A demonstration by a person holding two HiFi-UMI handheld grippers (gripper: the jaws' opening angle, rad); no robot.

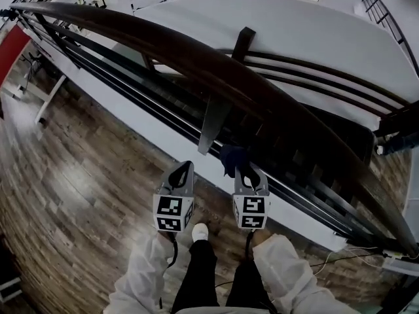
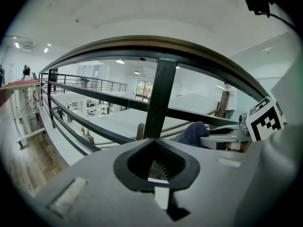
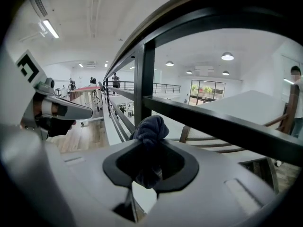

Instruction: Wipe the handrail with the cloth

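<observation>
The right hand-held gripper [image 3: 149, 170] is clamped on a bunched dark blue cloth [image 3: 150, 128], whose wad pokes out past the jaws. The cloth sits low, level with the black metal rails [image 3: 222, 126] and below the curved dark brown wooden handrail [image 1: 196, 61], apparently clear of it. The left hand-held gripper [image 2: 155, 168], just left of the right one, has its jaws together on nothing. The cloth looks light, soft and limp, so it should drape over the handrail's rounded top. The present hold through its middle seems sound, though hard rubbing might drag it loose.
</observation>
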